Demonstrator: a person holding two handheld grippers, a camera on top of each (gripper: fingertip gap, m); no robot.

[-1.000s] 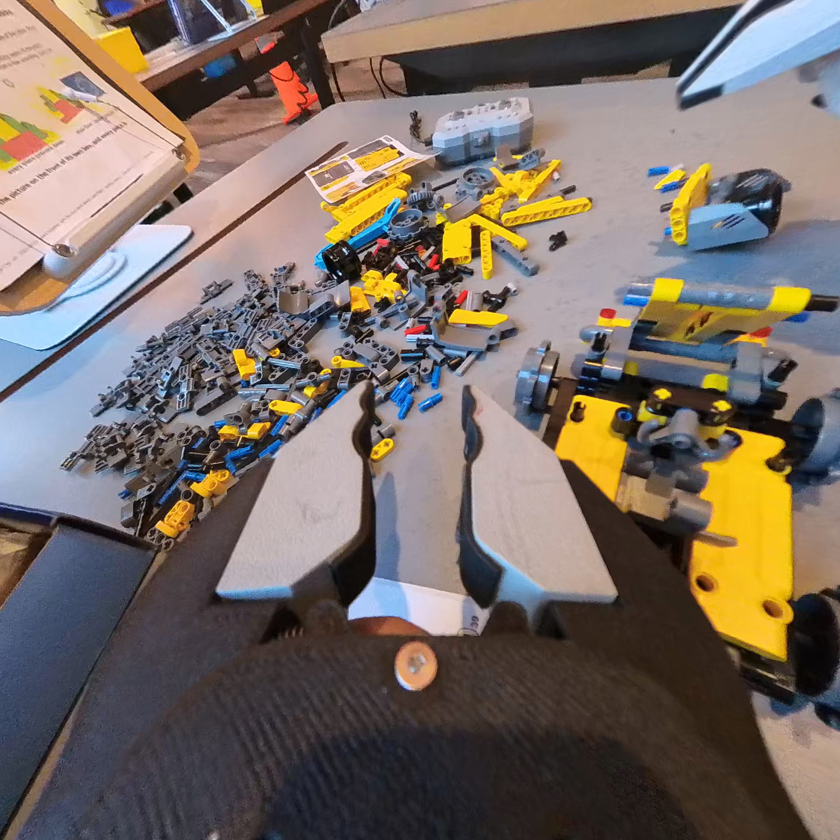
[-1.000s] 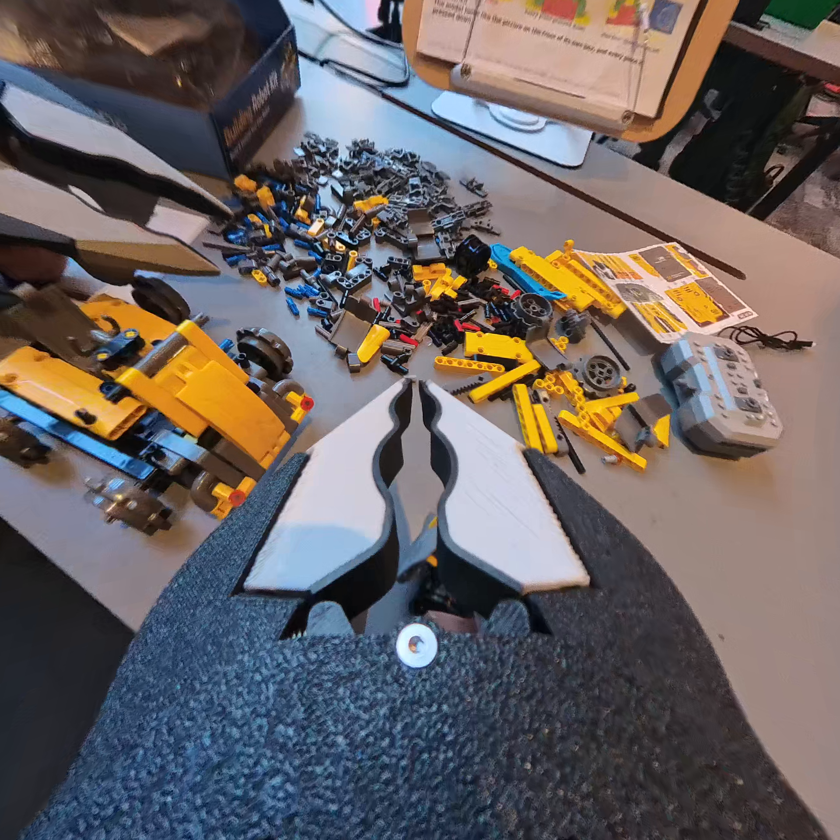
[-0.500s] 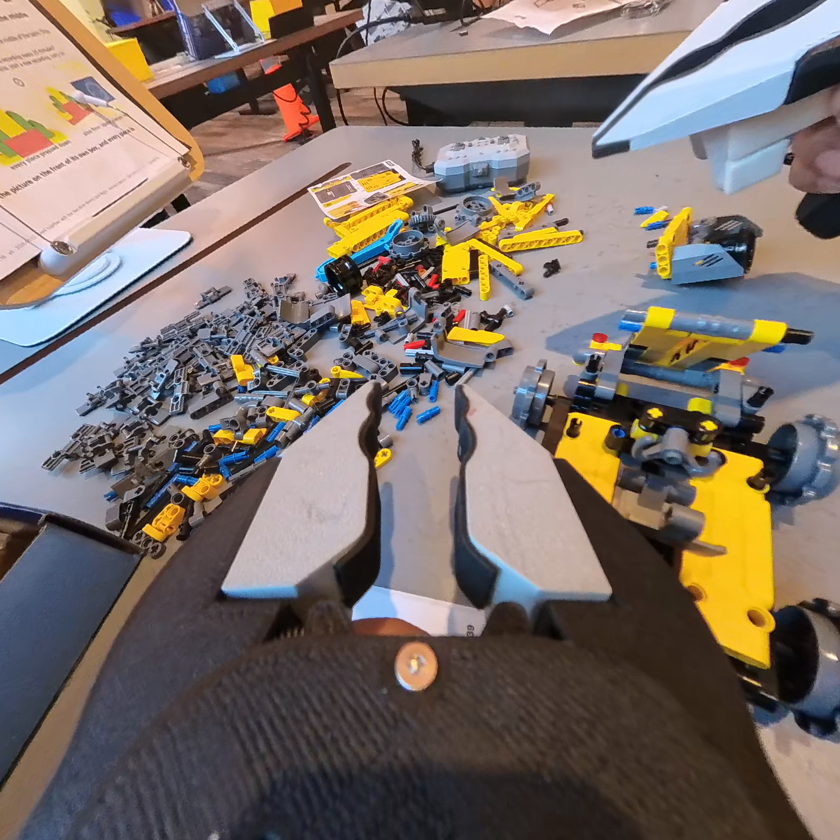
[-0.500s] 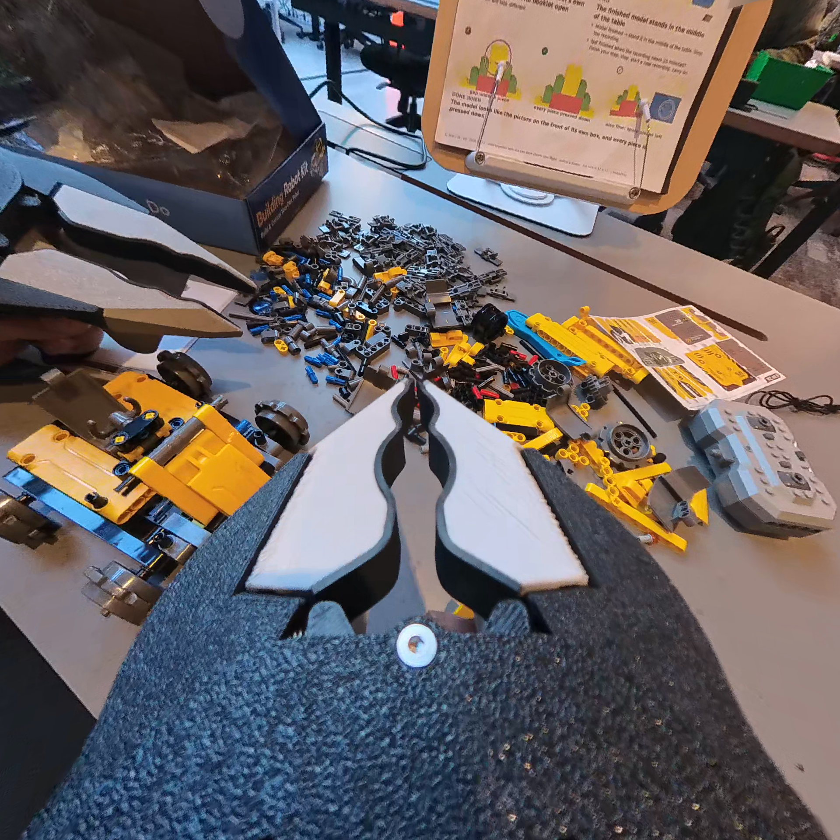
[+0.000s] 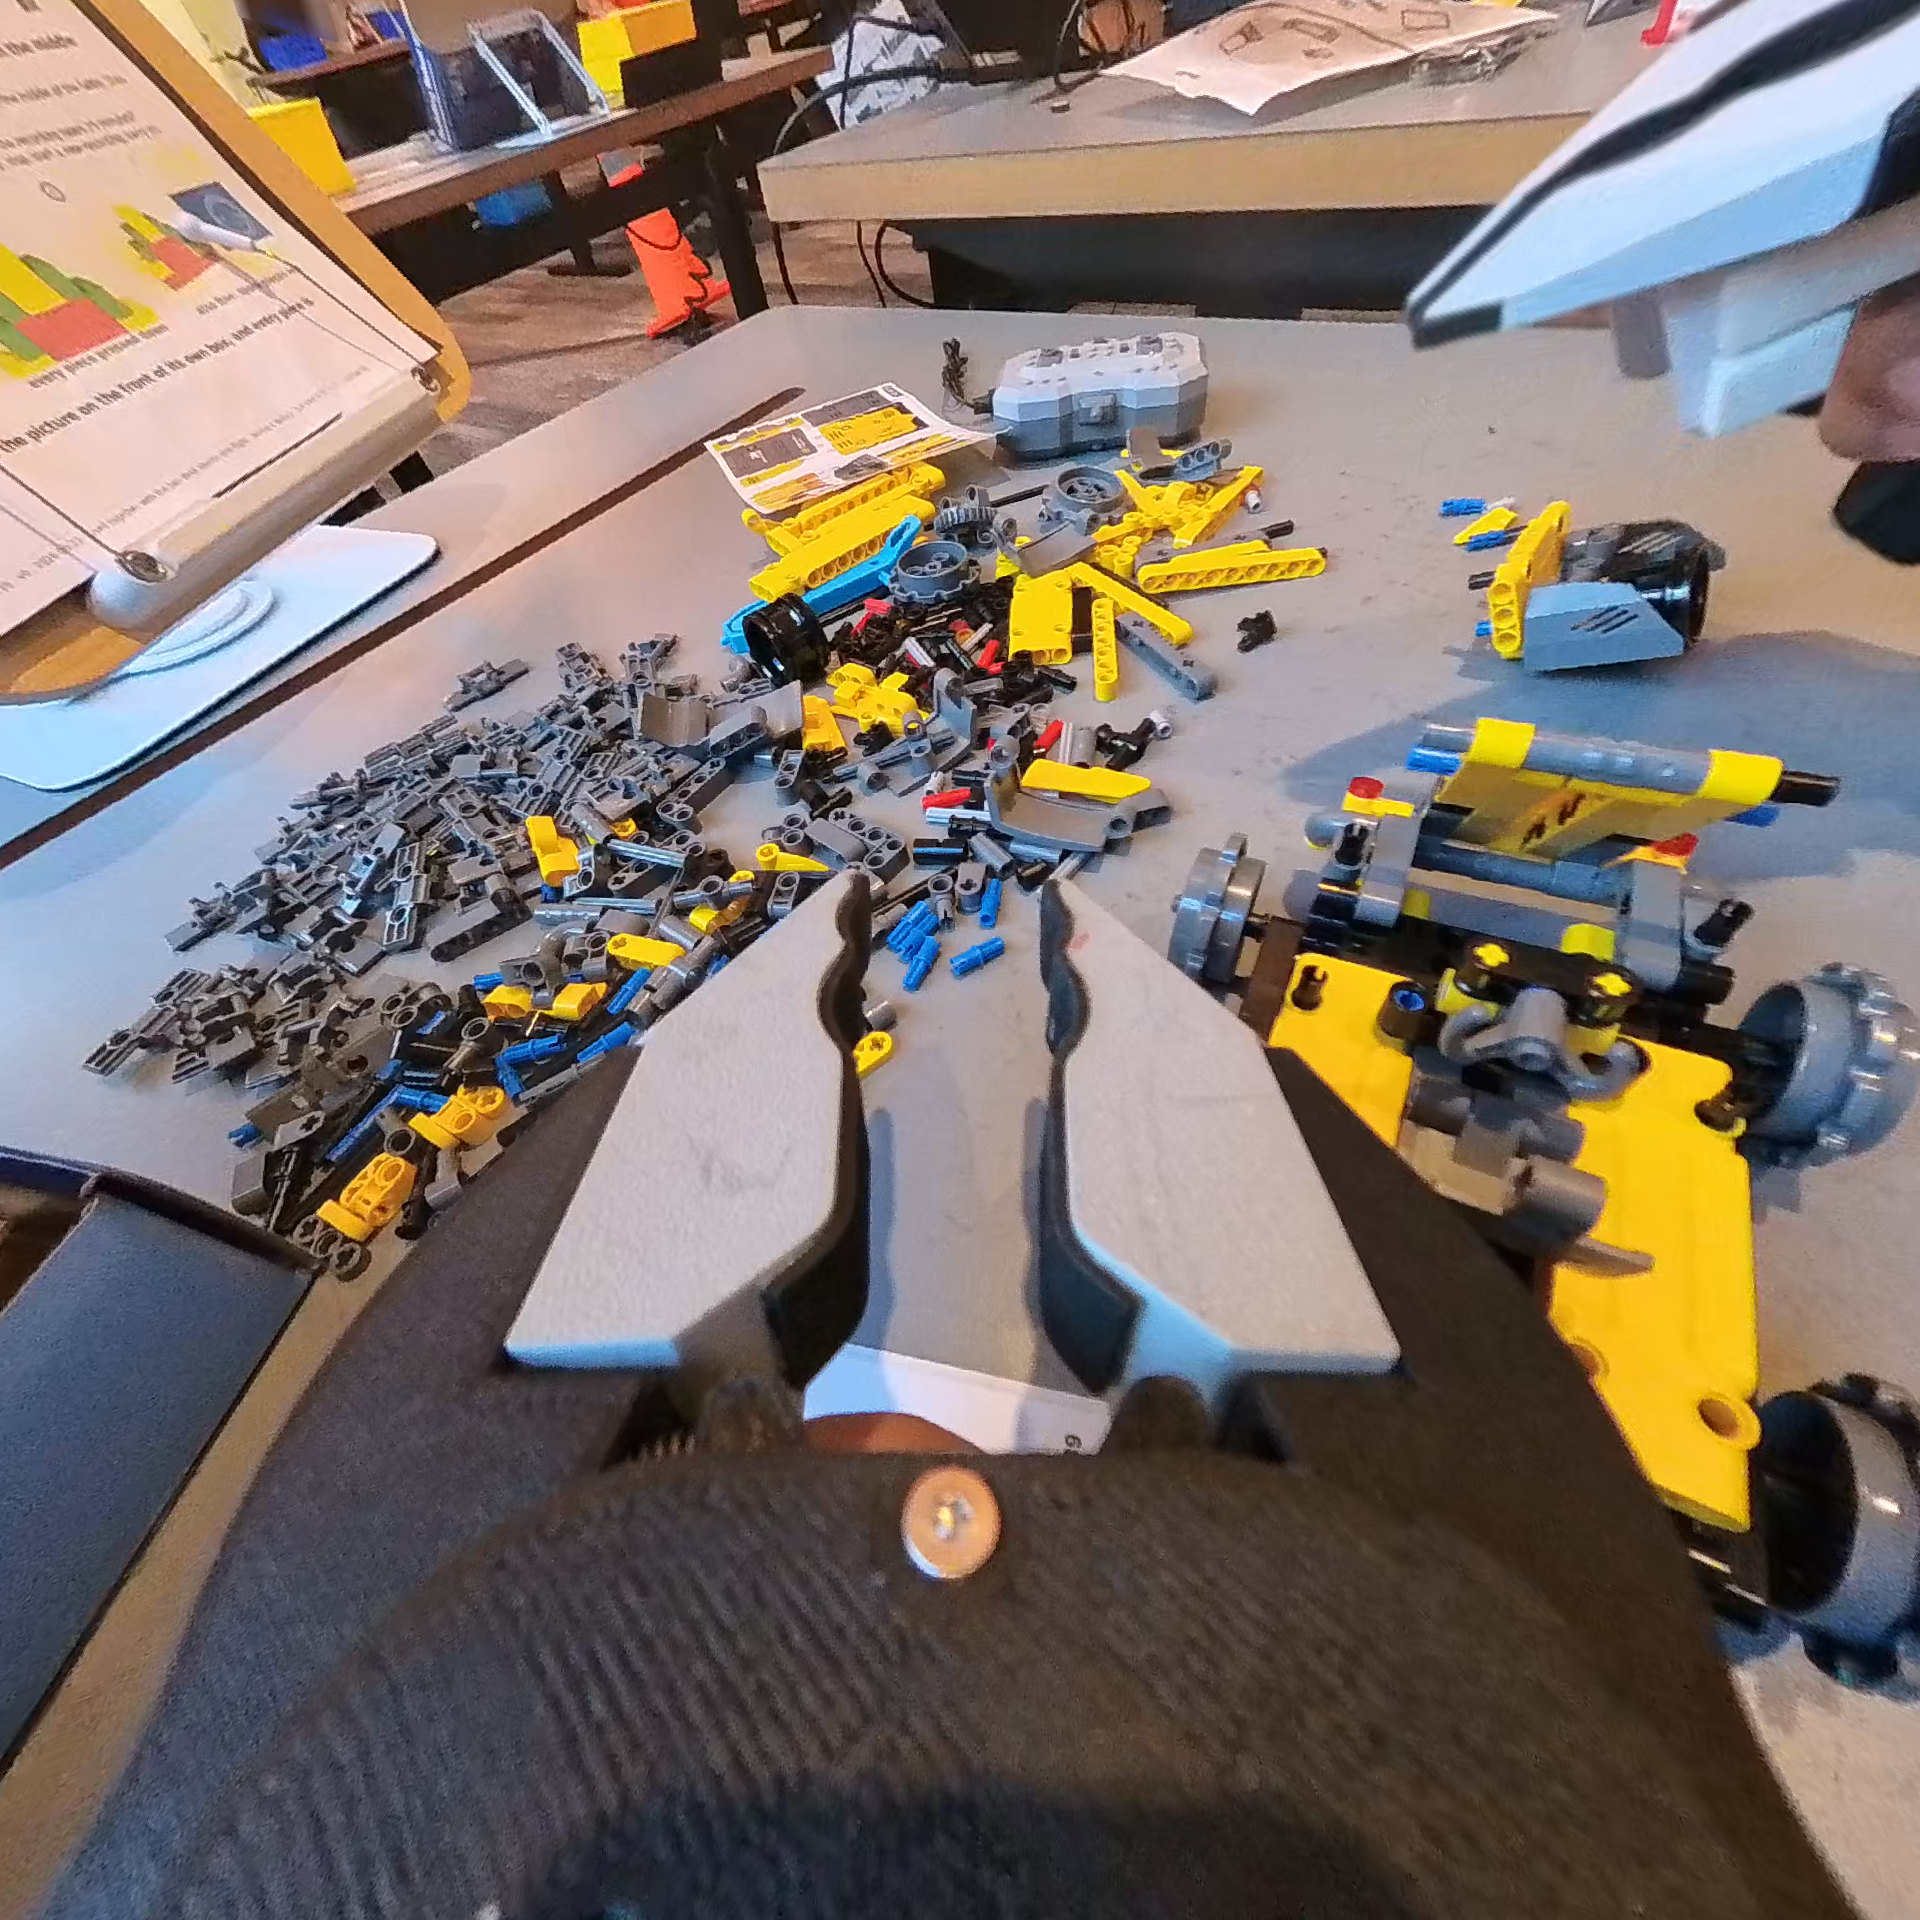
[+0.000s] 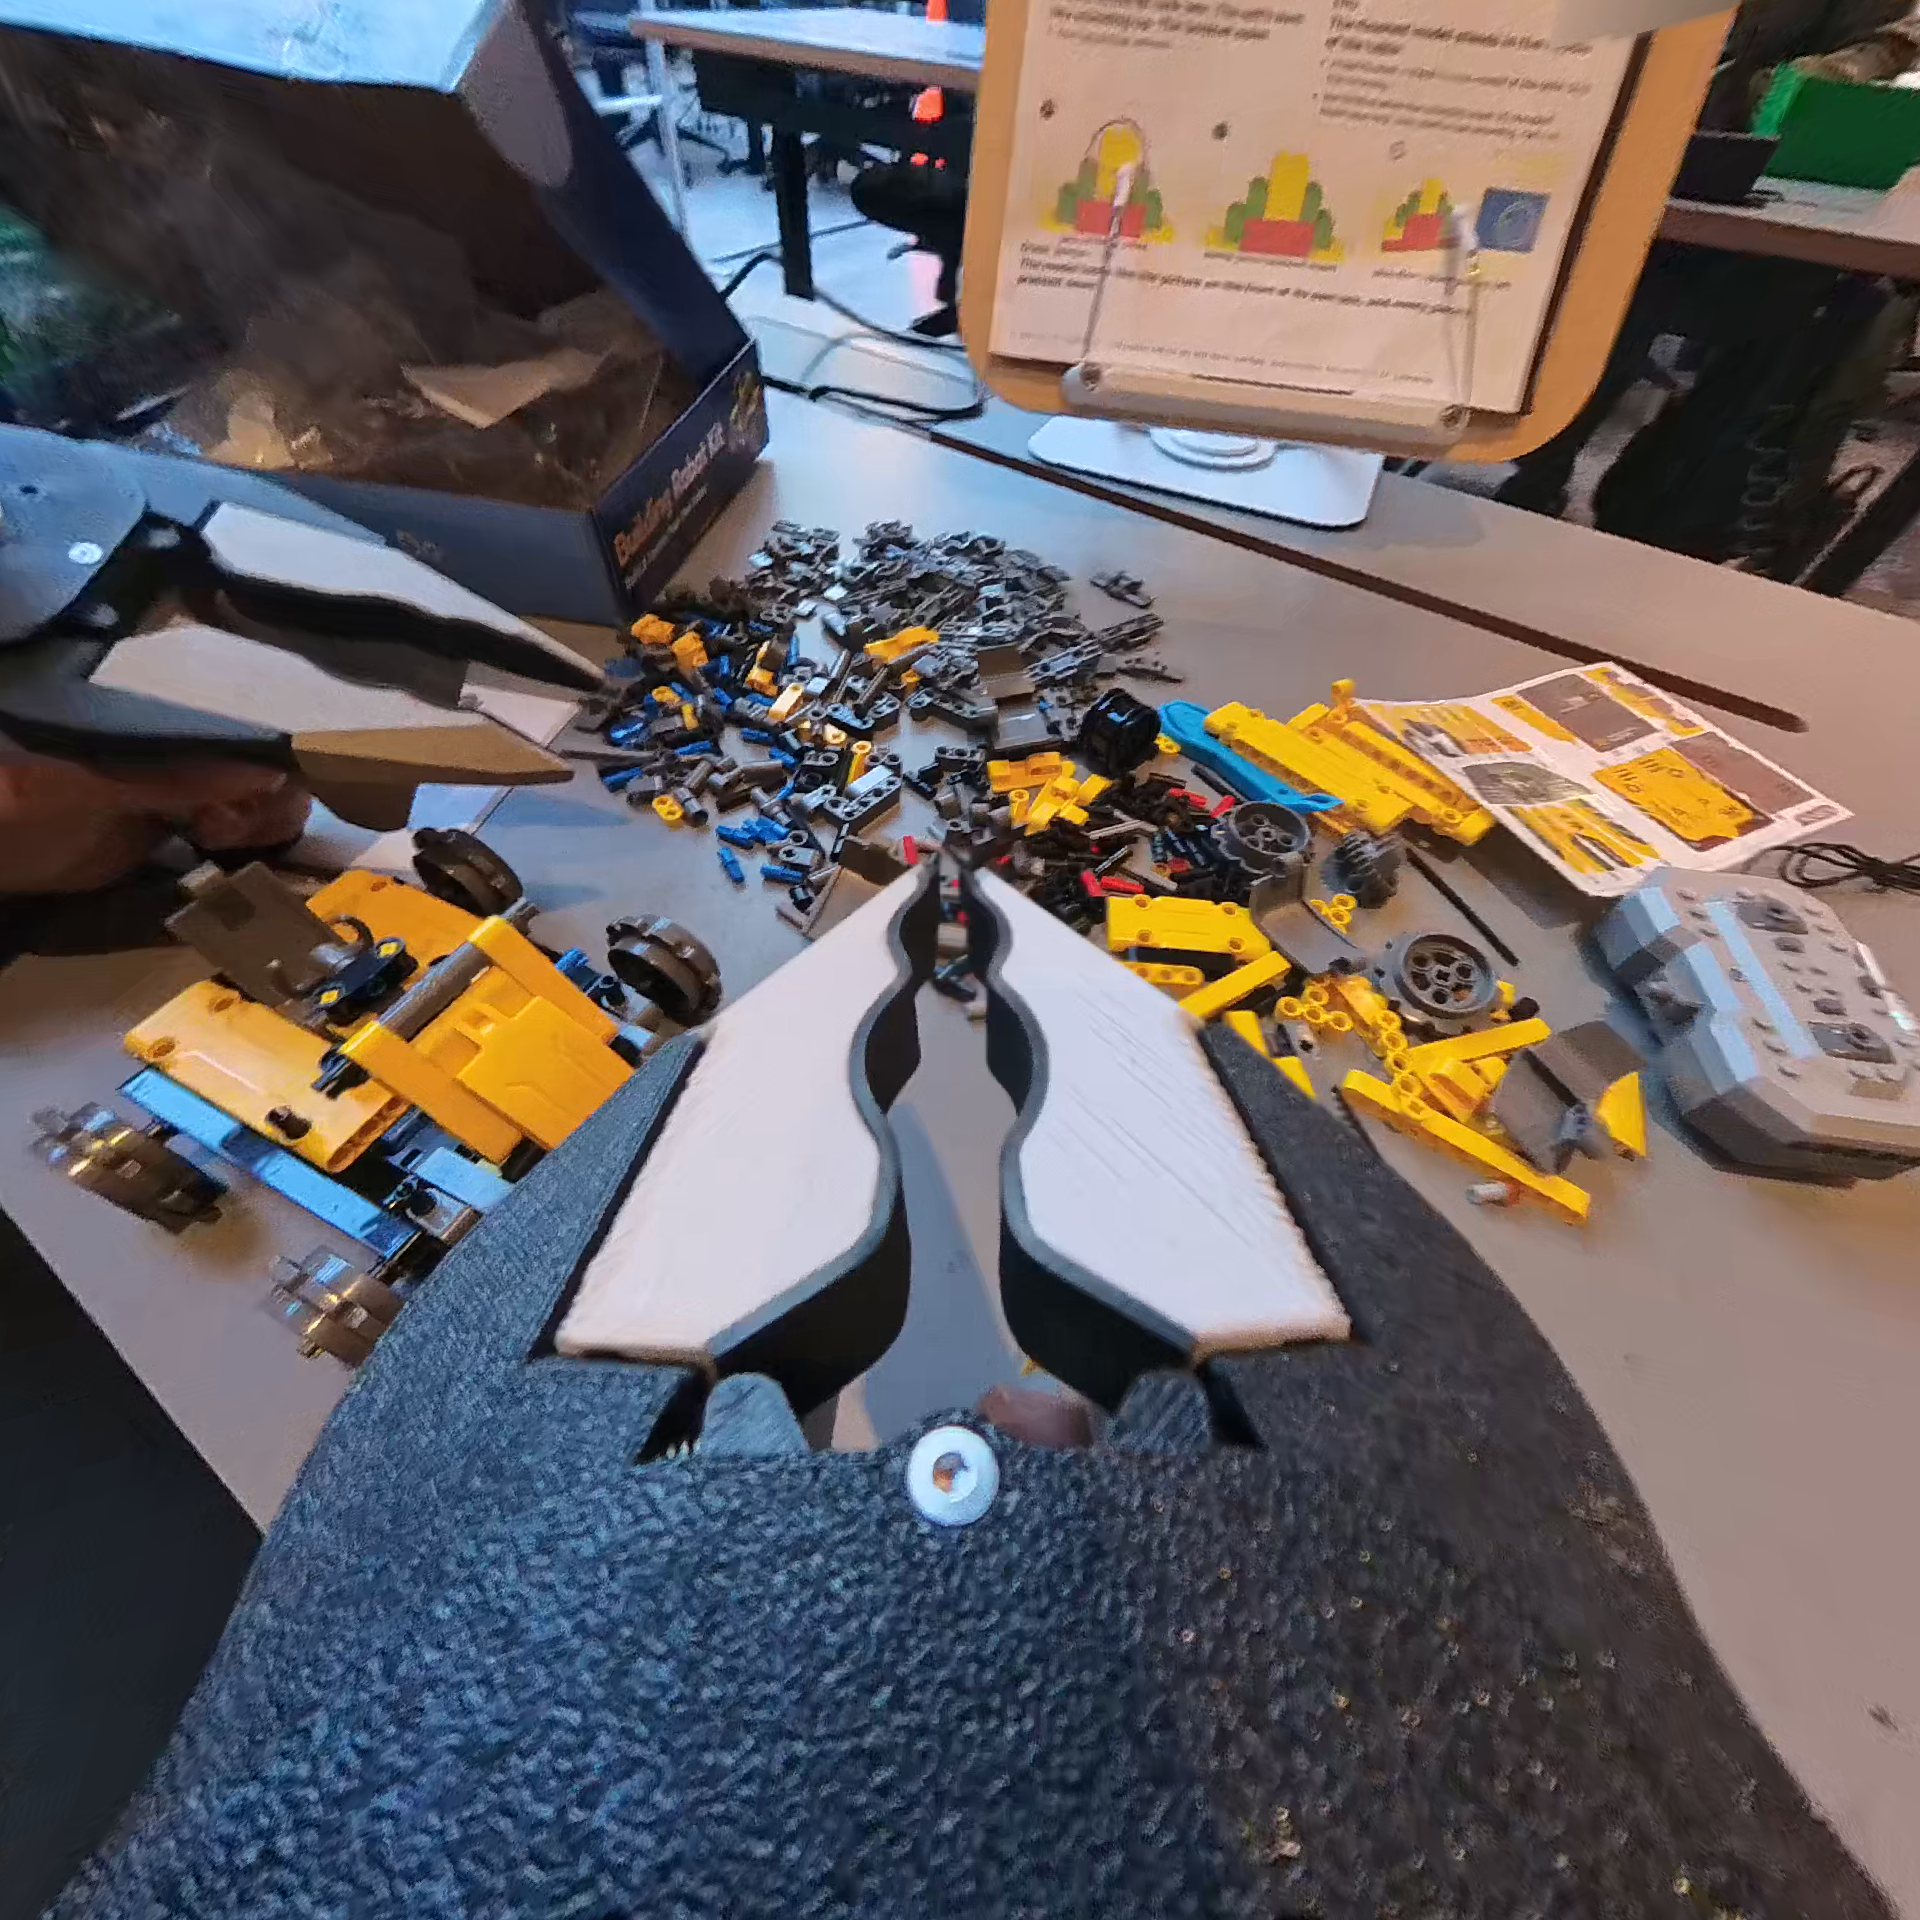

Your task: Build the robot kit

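The dark blue cardboard box [image 6: 665, 488] beside the scattered brick pieces [image 5: 582, 894] lies open, holding crumpled clear bags; right of the pieces sits the half-built yellow vehicle [image 5: 1538, 1049]; the left gripper [image 5: 948, 914] hovers spread and empty near the pieces; the right gripper [image 6: 948, 878], nearly clenched, grasps nothing above them.

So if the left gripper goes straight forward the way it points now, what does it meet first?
Probably the loose blue pins lying on the table just ahead of the open left gripper, then the grey and yellow loose parts beyond. Its height above the table is unclear.
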